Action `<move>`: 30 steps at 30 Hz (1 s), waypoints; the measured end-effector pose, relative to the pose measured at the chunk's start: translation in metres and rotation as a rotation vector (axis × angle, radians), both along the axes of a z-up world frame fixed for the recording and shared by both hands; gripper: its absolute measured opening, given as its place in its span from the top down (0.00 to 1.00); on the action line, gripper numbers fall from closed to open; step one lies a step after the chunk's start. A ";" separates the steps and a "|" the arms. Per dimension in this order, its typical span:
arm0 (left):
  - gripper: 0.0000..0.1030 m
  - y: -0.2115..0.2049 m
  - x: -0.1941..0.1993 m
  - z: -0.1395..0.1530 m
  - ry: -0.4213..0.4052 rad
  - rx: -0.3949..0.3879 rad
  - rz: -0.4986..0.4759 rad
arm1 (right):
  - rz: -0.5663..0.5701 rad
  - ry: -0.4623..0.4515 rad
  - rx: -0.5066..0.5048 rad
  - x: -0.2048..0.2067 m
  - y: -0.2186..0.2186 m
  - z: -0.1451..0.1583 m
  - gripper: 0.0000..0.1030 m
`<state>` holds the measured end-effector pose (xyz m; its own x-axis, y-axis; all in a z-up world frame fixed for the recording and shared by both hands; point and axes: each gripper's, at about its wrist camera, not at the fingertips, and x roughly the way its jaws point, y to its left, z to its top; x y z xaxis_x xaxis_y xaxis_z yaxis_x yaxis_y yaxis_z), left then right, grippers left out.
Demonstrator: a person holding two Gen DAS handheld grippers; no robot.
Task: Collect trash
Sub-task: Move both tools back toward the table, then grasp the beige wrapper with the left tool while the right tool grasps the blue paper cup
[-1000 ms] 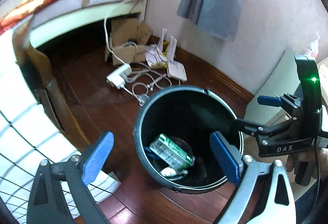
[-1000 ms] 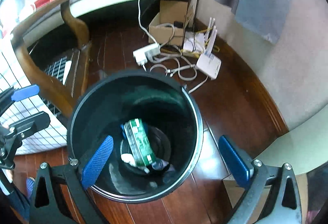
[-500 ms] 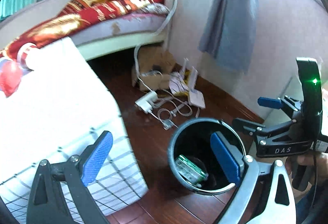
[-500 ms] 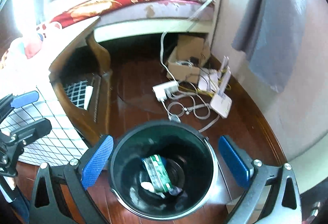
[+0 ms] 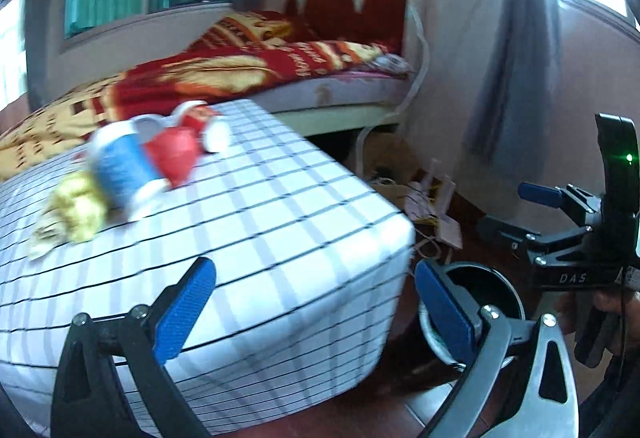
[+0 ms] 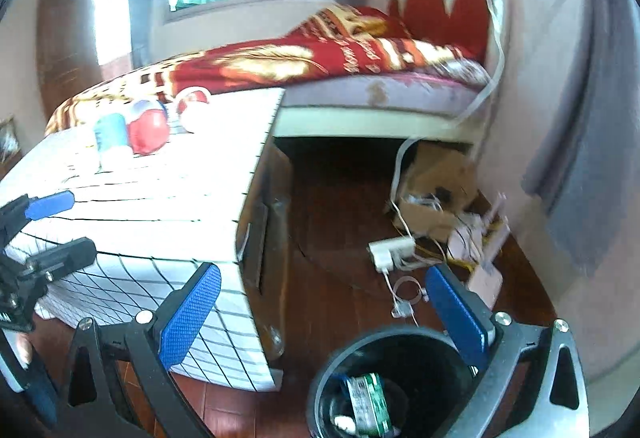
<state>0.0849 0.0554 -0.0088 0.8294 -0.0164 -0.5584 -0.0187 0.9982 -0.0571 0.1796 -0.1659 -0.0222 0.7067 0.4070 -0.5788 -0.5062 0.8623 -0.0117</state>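
Hovering wide and empty, the left tool (image 5: 312,306) hangs over the desk (image 5: 280,222) corner, cups (image 5: 160,153) and a yellow wrapper (image 5: 76,205) bunched well back from the edge. Right tool (image 6: 320,310) gapes empty above open floor (image 6: 332,238); the bin (image 6: 400,378), green packet (image 6: 366,404) inside, sits just beside the desk's near corner.

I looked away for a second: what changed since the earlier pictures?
Both grippers, left and right, lifted from over the black bin toward the checked table with its cups. Nothing was grabbed or released. Both stayed open; the green packet stayed binned.
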 end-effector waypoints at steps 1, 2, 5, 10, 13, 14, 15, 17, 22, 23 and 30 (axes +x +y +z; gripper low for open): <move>0.03 0.007 -0.004 0.000 -0.005 0.005 0.023 | 0.019 0.009 0.000 -0.001 0.009 0.002 0.00; 0.03 0.020 -0.010 0.000 -0.011 0.009 0.055 | 0.029 0.013 -0.002 -0.001 0.017 0.004 0.00; 0.04 0.054 -0.021 0.003 -0.026 0.001 0.131 | 0.063 -0.015 0.017 -0.008 0.045 0.015 0.00; 0.12 0.116 -0.036 0.007 -0.046 -0.011 0.265 | 0.161 -0.076 0.043 -0.016 0.097 0.034 0.02; 0.16 0.144 -0.038 0.007 -0.032 -0.006 0.317 | 0.224 -0.084 0.066 -0.017 0.133 0.042 0.12; 0.16 0.151 -0.038 0.006 -0.031 -0.002 0.331 | 0.246 -0.084 0.071 -0.018 0.146 0.045 0.13; 0.16 0.159 -0.038 0.005 -0.029 0.003 0.348 | 0.263 -0.084 0.075 -0.019 0.156 0.046 0.14; 0.16 0.173 -0.038 0.002 -0.019 0.009 0.375 | 0.301 -0.089 0.078 -0.021 0.181 0.048 0.14; 0.22 0.202 -0.029 -0.008 0.007 -0.007 0.413 | 0.373 -0.080 0.035 -0.018 0.239 0.045 0.16; 0.24 0.208 -0.025 -0.011 0.015 -0.014 0.409 | 0.376 -0.074 0.024 -0.015 0.246 0.043 0.20; 0.30 0.230 -0.004 -0.021 0.051 -0.055 0.384 | 0.379 -0.015 -0.016 0.014 0.287 0.022 0.26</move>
<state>0.0809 0.2855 -0.0295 0.7521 0.2589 -0.6060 -0.3946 0.9135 -0.0995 0.1936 0.1209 -0.0007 0.5160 0.6321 -0.5781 -0.7889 0.6136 -0.0332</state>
